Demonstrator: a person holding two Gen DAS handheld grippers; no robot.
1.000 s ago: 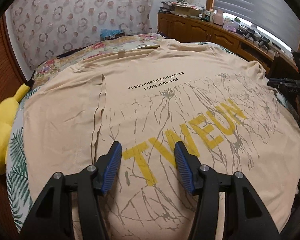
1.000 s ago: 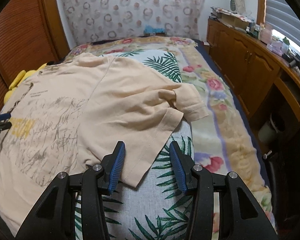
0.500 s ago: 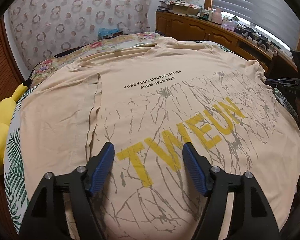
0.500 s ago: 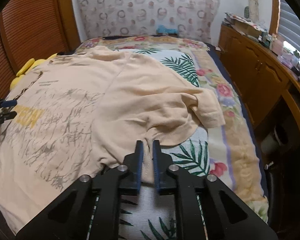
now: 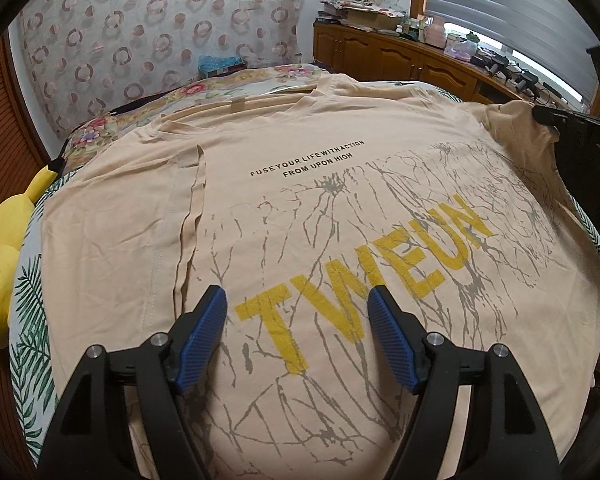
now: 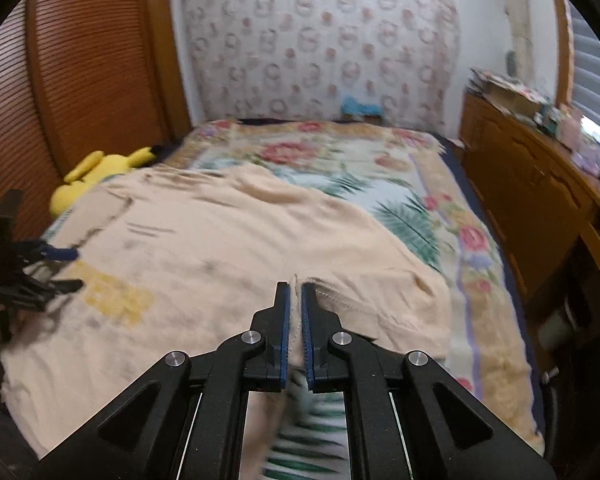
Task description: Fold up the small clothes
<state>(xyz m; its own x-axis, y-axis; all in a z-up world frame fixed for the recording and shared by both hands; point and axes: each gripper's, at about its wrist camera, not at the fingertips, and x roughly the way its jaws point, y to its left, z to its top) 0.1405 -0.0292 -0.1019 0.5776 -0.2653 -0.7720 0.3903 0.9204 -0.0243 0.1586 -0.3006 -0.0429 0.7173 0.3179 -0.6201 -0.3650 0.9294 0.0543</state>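
A peach T-shirt with yellow letters lies spread front-up on the bed; its left side is folded in along a crease. My left gripper hovers just above the lower print, open, with nothing pinched between its blue pads. My right gripper is shut on the stitched hem of the T-shirt at its right side and holds that edge lifted off the bed. In the left wrist view the right gripper shows at the far right, with bunched cloth hanging from it. The right wrist view is blurred.
A yellow plush toy lies at the bed's left edge, beside a slatted wooden door. A floral and palm-leaf bedcover stretches beyond the shirt. A cluttered wooden cabinet runs along the right wall.
My right gripper closed on the shirt's right hem and rose with it, pulling the cloth up and inward. My left gripper's jaws widened while the hand stayed put.
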